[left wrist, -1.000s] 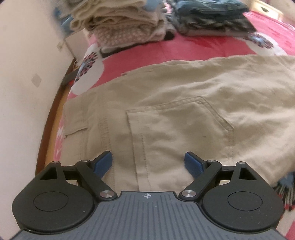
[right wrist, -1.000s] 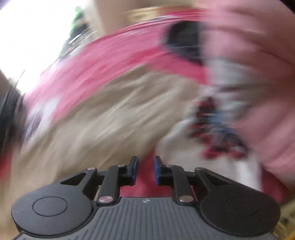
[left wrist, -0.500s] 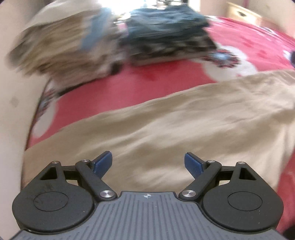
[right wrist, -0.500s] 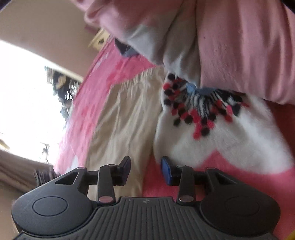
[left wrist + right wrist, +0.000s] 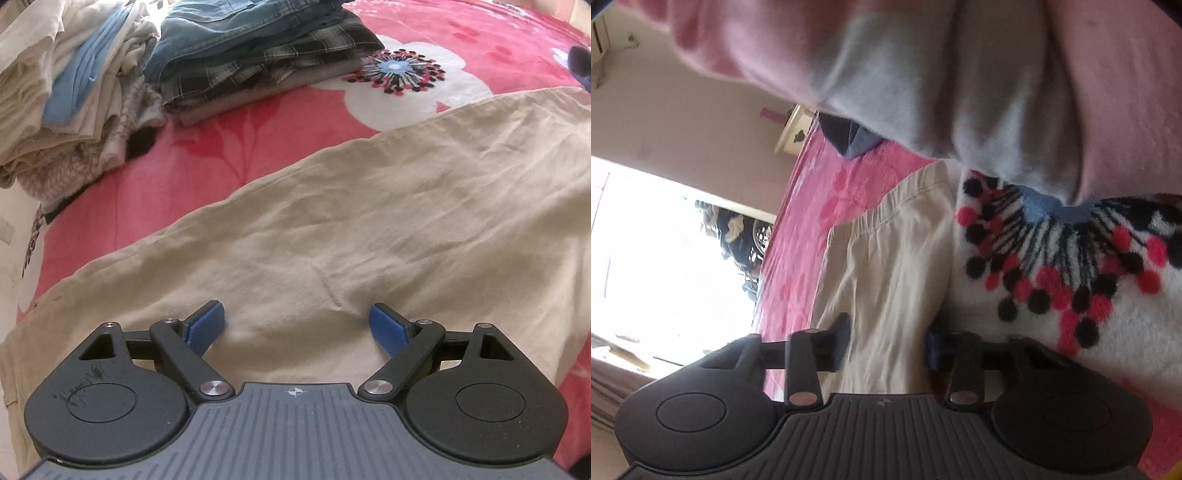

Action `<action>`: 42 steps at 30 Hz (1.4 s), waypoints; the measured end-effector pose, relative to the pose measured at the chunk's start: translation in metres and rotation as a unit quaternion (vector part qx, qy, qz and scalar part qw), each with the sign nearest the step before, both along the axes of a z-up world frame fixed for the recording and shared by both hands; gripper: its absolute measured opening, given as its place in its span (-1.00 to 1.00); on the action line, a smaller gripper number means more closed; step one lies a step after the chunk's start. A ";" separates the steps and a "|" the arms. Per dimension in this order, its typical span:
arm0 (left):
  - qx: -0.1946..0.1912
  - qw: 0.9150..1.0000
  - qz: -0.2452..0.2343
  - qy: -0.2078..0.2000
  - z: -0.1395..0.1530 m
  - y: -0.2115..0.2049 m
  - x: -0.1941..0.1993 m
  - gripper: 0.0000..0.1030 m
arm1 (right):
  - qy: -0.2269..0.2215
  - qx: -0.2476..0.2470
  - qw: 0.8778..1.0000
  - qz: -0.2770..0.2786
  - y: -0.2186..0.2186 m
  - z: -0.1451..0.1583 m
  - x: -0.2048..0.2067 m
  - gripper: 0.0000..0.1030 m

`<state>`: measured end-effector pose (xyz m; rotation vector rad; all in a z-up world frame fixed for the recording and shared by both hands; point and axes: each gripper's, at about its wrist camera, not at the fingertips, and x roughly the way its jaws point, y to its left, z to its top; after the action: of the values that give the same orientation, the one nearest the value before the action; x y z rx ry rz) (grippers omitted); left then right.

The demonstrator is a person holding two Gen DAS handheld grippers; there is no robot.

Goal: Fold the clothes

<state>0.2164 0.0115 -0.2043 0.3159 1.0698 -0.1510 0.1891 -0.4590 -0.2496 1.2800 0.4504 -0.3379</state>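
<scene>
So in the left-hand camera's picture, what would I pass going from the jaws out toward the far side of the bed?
Left gripper, jaws open → beige trousers spread flat → bare strip of pink floral blanket → folded dark stack topped with denim.

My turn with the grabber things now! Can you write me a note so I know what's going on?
Left tongs: open, holding nothing, hovering low over the beige trousers.
Right tongs: open, straddling the trousers' edge near the elastic waistband, not closed on it.
Things: trousers lie spread flat on the pink flowered blanket. Two stacks of folded clothes sit behind: a pale one and a denim and plaid one.
Done: those stacks.
Left: probably close the right tongs on the edge, fold the trousers, then stack them.
</scene>
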 end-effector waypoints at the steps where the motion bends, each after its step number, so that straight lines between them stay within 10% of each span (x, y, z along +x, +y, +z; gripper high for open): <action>1: 0.001 1.000 0.001 0.000 0.000 -0.001 0.000 0.72 | -0.003 -0.002 1.000 0.000 0.000 0.002 -0.001 -0.88; 10: -0.007 1.000 0.012 -0.001 0.001 0.000 0.000 0.72 | -0.064 -0.141 0.981 0.119 0.033 0.083 0.029 -0.89; 16: -0.021 0.999 0.031 -0.011 0.004 0.006 -0.005 0.69 | -0.117 -0.304 0.894 0.309 0.134 0.153 0.045 -0.89; 22: -0.092 0.991 0.094 -0.006 0.028 0.051 -0.017 0.63 | -0.152 -0.469 0.699 0.518 0.266 0.165 0.000 -0.89; 28: -0.232 0.952 0.196 0.042 0.036 0.129 -0.040 0.63 | -0.130 -0.686 0.372 0.612 0.367 0.076 -0.109 -0.78; 29: -0.240 0.947 0.208 0.046 0.034 0.138 -0.045 0.63 | -0.129 -0.695 0.352 0.613 0.369 0.071 -0.116 -0.72; 32: -0.261 0.936 0.227 0.054 0.027 0.156 -0.056 0.62 | -0.131 -0.704 0.329 0.615 0.368 0.070 -0.130 -0.61; 42: -0.316 0.925 0.203 0.059 0.022 0.148 -0.055 0.61 | -0.146 -0.557 0.454 0.680 0.357 0.138 -0.122 -0.44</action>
<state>0.1615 0.1593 -0.1819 -0.5031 1.1234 -0.1361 0.0666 -0.1019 -0.1119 -0.5925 0.6320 0.8986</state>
